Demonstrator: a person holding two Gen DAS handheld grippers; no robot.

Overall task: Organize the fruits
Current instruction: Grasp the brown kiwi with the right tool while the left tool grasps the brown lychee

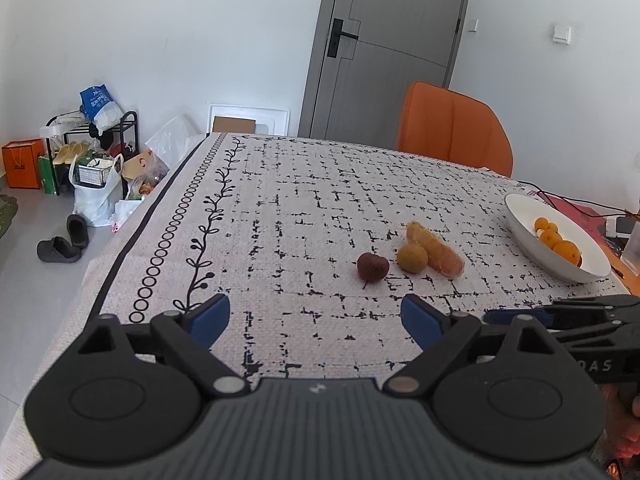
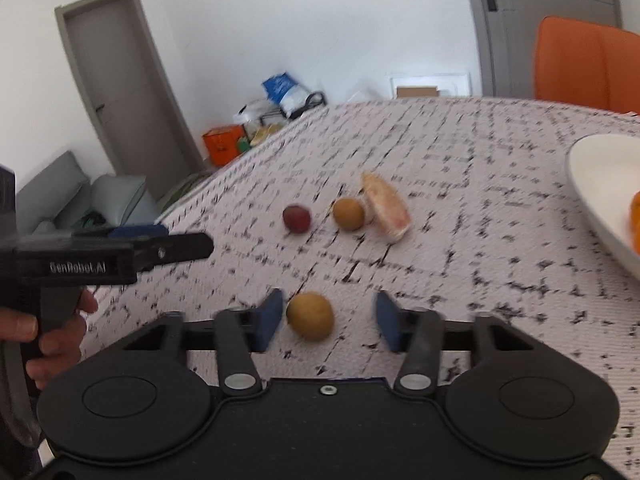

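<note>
The right gripper [image 2: 328,316] is standing with its blue pads either side of a small yellow-brown fruit [image 2: 310,316]. The left pad is just beside the fruit or touching it; the right pad is clearly apart, so nothing is pinching the fruit and it is sitting on the patterned tablecloth [image 2: 460,240]. The left gripper [image 1: 316,318] is hovering spread wide over bare cloth, holding nothing.

Further out, a dark red fruit [image 1: 373,267], a second yellow-brown fruit [image 1: 412,258] and a peeled citrus wedge [image 1: 436,250] are lying close together. Well to the right, a white bowl [image 1: 520,220] is holding several small oranges [image 1: 558,240].

Since the fruit is lying off-centre between the pads, a closing squeeze is likely to push it sideways and set it rolling, or catch it off its middle so it slips out on the lift. The picture is blurred, so a hurried grasp looks likely to miss.
</note>
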